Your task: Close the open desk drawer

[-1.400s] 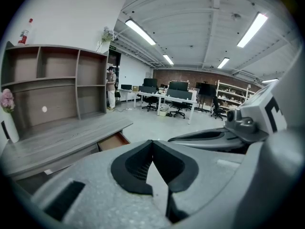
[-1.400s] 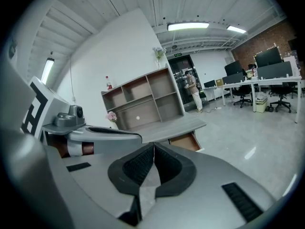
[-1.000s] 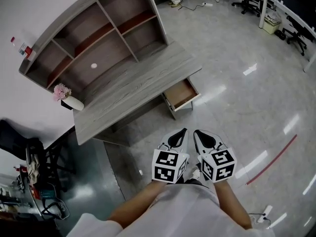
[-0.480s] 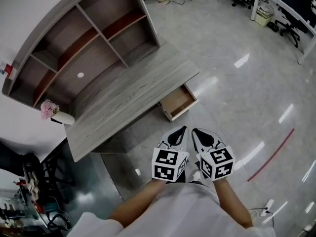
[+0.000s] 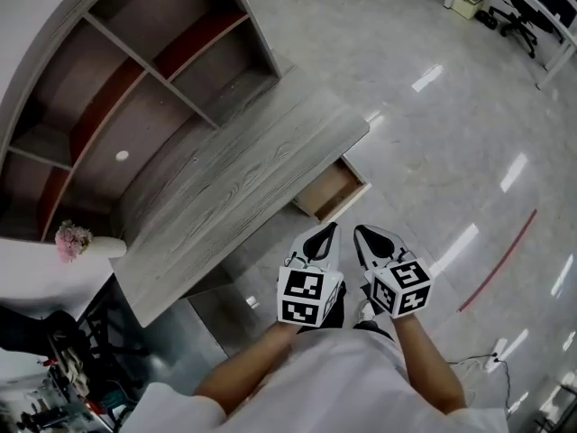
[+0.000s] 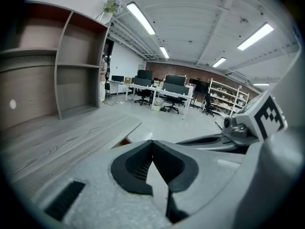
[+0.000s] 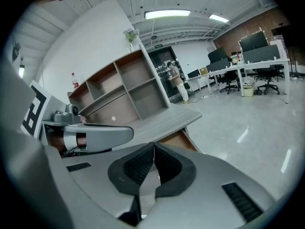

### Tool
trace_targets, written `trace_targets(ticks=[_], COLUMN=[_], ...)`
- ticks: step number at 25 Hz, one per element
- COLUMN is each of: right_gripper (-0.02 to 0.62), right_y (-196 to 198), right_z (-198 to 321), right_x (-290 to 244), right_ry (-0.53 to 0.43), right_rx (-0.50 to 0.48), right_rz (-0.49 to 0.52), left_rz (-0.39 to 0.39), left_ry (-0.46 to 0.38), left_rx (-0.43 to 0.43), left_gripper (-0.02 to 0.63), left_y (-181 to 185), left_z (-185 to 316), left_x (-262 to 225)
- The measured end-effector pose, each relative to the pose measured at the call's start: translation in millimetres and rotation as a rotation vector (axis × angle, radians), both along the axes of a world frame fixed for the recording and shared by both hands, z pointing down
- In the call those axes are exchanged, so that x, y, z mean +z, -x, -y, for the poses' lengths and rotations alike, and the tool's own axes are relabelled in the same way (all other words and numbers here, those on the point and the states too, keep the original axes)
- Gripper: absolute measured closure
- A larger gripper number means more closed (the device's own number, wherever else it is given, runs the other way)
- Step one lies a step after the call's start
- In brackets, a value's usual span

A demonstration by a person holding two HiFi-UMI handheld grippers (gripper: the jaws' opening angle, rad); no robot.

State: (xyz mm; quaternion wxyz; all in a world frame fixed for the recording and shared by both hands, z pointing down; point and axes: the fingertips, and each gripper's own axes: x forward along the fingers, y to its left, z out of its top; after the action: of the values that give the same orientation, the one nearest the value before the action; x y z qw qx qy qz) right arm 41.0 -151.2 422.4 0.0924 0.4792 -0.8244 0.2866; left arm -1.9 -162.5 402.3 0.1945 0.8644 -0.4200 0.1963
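Observation:
A grey wood-grain desk point(image 5: 225, 188) stands at the left of the head view. Its drawer point(image 5: 332, 190) sticks out open at the right end, with a brown empty inside. My left gripper point(image 5: 331, 229) and right gripper point(image 5: 361, 232) hang side by side just short of the drawer, above the floor. Both are shut with nothing between the jaws. In the left gripper view the shut left gripper point(image 6: 152, 142) points past the desk top point(image 6: 66, 137). In the right gripper view the shut right gripper point(image 7: 153, 146) points at the drawer point(image 7: 178, 140), which lies under the desk edge point(image 7: 167, 120).
A shelf hutch point(image 5: 108, 70) rises from the back of the desk, and a white vase of pink flowers point(image 5: 74, 240) stands at its left end. A red line point(image 5: 496, 260) crosses the glossy floor at the right. Office desks and chairs point(image 5: 505, 7) stand far off.
Both grippers have come forward and down toward the open drawer, and the desk has grown larger in the head view. The drawer has stayed open and both grippers have stayed shut.

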Motion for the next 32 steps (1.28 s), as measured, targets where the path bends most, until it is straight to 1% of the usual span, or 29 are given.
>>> trace_targets(ticks=[3, 8, 10, 14, 17, 20, 23, 25, 28, 30, 32], right_gripper=[0.594, 0.594, 0.594, 0.594, 0.593, 0.592, 0.592, 0.592, 0.588, 0.564, 0.513], right_y=[5.3, 13.8, 16.3, 22.4, 23.8, 21.3, 23.0, 23.8, 23.9, 24.1, 23.9], right_z=[14.9, 30.9, 33.4, 38.2, 40.3, 47.3, 51.8, 52.2, 51.1, 49.3, 48.4], right_x=[18.0, 49.7, 61.8, 84.0, 102.8, 119.3, 130.9, 137.2, 147.4, 155.6, 162.9], right_ry=[0.036, 0.092, 0.113, 0.155, 0.183, 0.192, 0.197, 0.203, 0.214, 0.223, 0.237], right_rx=[0.026, 0.058, 0.075, 0.087, 0.095, 0.123, 0.123, 0.116, 0.115, 0.112, 0.112], right_rz=[0.027, 0.051, 0.053, 0.084, 0.115, 0.148, 0.173, 0.183, 0.198, 0.210, 0.230], left_rz=[-0.007, -0.014, -0.023, -0.035, -0.025, -0.006, 0.010, 0.006, 0.003, 0.009, 0.013], left_ry=[0.031, 0.055, 0.067, 0.095, 0.107, 0.099, 0.089, 0.091, 0.092, 0.092, 0.093], left_rx=[0.017, 0.086, 0.081, 0.037, 0.009, -0.014, -0.077, -0.120, -0.148, -0.158, -0.171], left_gripper=[0.604, 0.604, 0.604, 0.604, 0.604, 0.604, 0.604, 0.604, 0.604, 0.604, 0.604], left_y=[11.0, 19.2, 23.5, 32.7, 38.8, 46.0, 55.7, 57.4, 53.7, 50.2, 47.4], left_z=[15.8, 25.3, 27.3, 33.9, 34.1, 35.9, 36.7, 35.9, 35.1, 35.1, 35.9], left_x=[18.1, 45.7, 56.3, 75.1, 86.8, 96.5, 101.5, 104.2, 112.4, 119.4, 124.5])
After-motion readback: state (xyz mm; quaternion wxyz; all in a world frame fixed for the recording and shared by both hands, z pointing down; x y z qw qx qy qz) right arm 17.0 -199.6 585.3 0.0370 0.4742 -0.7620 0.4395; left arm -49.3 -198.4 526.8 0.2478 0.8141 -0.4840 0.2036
